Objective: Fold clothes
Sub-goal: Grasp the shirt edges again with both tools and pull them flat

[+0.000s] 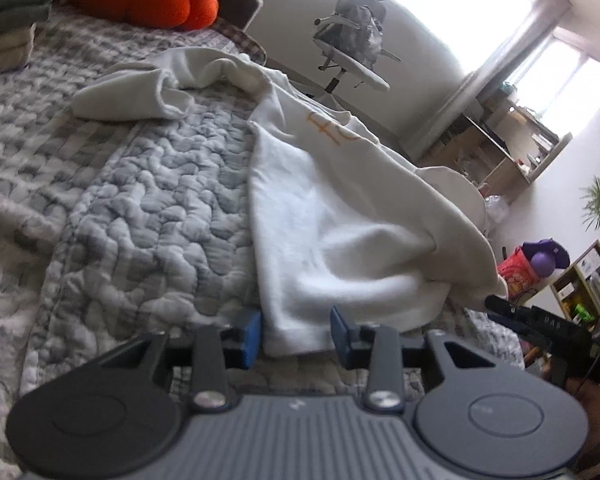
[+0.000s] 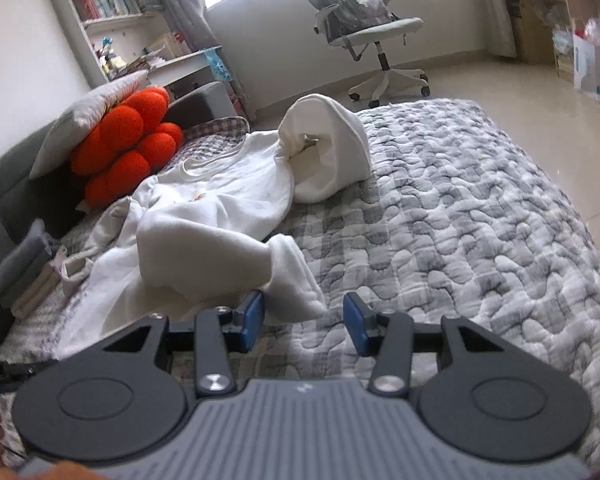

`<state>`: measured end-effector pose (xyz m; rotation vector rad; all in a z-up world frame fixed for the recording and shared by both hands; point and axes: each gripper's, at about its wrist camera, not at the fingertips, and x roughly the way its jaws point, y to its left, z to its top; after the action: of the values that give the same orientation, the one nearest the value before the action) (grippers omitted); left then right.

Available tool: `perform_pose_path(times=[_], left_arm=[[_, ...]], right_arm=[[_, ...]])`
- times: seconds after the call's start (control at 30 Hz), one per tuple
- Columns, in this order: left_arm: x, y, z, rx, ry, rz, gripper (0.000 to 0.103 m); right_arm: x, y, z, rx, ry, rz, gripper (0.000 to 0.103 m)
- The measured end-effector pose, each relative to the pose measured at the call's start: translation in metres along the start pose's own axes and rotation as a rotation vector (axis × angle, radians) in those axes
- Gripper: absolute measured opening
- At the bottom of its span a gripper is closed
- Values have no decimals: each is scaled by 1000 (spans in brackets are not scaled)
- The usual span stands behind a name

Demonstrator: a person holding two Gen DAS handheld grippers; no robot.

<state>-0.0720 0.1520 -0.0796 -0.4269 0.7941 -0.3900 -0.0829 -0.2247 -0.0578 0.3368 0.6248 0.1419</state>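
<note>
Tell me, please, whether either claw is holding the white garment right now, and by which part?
Neither holds it. The left claw stands open around the white sweatshirt's near hem, pads not pressing; the right claw is open just beside a loose fold.

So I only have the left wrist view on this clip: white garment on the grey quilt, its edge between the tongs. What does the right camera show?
Observer: The right tongs stand open over the quilt, with a corner of the white garment lying just ahead of the left pad.
Operator: Are they pinching any of it?
Observer: No, the pads are apart and nothing is pressed between them.
Operator: How does the far end of the garment look?
Observer: One end stands up in a hollow cone, like a hood or a sleeve opening; I cannot tell which.
Operator: Anything else on the bed there?
Observer: An orange plush cushion leaning against a white pillow.
</note>
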Motion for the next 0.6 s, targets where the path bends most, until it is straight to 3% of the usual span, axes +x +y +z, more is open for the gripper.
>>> perform_pose_path(times=[0.1,0.17,0.33,0.6], left_arm=[[-1,2,-1,18,-8,3,28],[-2,4,-1,18,-11,-7,17],[-6,6,0,1,-36,-31,10],[-24,-1,4,6,-95,-56,8]], right_arm=[[4,7,0,-38,-3,-27,39],[8,11,2,-40,5,-34,27],[13,21,5,-71,21,-61,13],[-2,38,9,-128,1,-89,9]])
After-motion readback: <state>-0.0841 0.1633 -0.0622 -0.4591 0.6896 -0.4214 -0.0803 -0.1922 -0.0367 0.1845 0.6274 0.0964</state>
